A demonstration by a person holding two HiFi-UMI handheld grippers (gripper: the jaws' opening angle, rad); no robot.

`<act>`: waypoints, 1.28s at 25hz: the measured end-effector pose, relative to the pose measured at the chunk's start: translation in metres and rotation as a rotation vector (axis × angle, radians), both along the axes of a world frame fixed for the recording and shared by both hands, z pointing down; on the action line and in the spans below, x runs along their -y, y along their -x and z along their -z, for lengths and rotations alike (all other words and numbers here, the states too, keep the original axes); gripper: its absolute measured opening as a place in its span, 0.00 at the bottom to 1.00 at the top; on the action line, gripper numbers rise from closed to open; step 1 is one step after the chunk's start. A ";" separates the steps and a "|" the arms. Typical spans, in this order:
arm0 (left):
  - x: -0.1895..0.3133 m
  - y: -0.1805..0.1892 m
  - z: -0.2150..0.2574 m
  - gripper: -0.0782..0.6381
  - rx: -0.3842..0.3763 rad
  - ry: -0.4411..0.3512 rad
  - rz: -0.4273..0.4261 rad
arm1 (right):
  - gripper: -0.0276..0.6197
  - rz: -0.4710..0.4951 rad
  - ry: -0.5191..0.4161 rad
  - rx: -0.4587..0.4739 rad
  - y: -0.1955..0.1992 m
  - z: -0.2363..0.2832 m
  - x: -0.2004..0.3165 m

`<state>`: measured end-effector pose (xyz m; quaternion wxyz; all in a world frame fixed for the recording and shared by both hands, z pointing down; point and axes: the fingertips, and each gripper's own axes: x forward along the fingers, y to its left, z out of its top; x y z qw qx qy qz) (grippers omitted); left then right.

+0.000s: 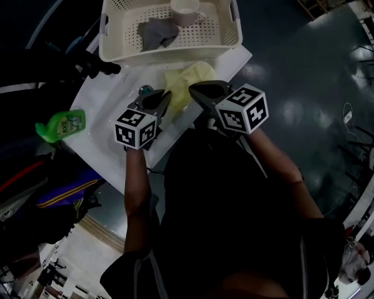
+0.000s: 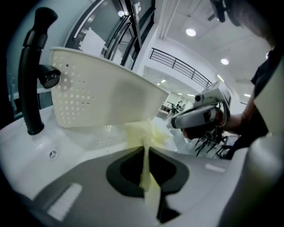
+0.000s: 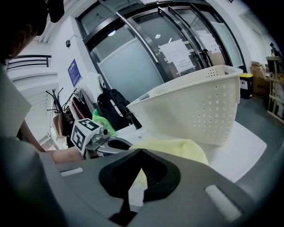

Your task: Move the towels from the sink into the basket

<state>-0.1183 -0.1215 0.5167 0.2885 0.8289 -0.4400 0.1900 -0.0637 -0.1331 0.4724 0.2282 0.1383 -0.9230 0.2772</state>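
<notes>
A cream basket [image 1: 175,54] with lots of small holes sits on the far end of the white sink [image 1: 108,96]. Inside the basket lie a crumpled grey towel [image 1: 156,32] and a pale cup [image 1: 186,11]. A black tap [image 1: 96,64] stands just to the left of the basket. A green bottle [image 1: 61,124] lies further out on that same side, nearer the person than the basket is. A small round drain [image 1: 144,89] shows in the sink, in front of the basket.

The basket's near wall stands between the yellow towel [image 1: 184,79] and the inside of the basket.

The yellow towel is just in front of the basket, outside it and over the sink. It is pale yellow, soft and bunched up with many folds. The pictures do not show whether its far part touches the sink.

The left gripper [image 1: 168,100] has its jaws closed tight on a thin fold of the yellow towel. The right gripper [image 1: 194,89] is close beside it, in front of the basket too. Its jaws are pinched on another bit of the same towel. So the towel hangs between the two grippers.
</notes>
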 end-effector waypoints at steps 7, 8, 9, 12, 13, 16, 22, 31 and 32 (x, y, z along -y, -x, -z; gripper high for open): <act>-0.004 -0.004 0.027 0.13 -0.011 -0.051 0.017 | 0.04 0.008 -0.030 0.023 -0.001 0.013 -0.002; -0.004 -0.004 0.031 0.13 -0.005 -0.060 0.019 | 0.04 0.009 -0.033 0.026 -0.001 0.014 -0.002; -0.004 -0.004 0.034 0.13 0.000 -0.069 0.021 | 0.04 0.011 -0.036 0.029 -0.001 0.016 -0.002; -0.003 -0.007 0.047 0.13 0.008 -0.091 0.025 | 0.04 0.016 -0.046 0.038 -0.001 0.022 -0.002; -0.002 -0.008 0.052 0.13 0.009 -0.096 0.024 | 0.04 0.016 -0.050 0.042 -0.002 0.025 -0.002; -0.002 -0.011 0.067 0.13 -0.001 -0.120 0.022 | 0.04 0.017 -0.065 0.064 -0.003 0.038 -0.003; 0.002 -0.017 0.103 0.13 -0.017 -0.209 0.012 | 0.04 0.013 -0.048 0.125 -0.004 0.063 -0.001; 0.016 -0.026 0.160 0.13 -0.067 -0.304 0.000 | 0.04 -0.002 -0.067 0.212 -0.015 0.116 0.008; 0.019 -0.026 0.165 0.13 -0.059 -0.314 0.002 | 0.04 -0.003 -0.073 0.222 -0.016 0.122 0.010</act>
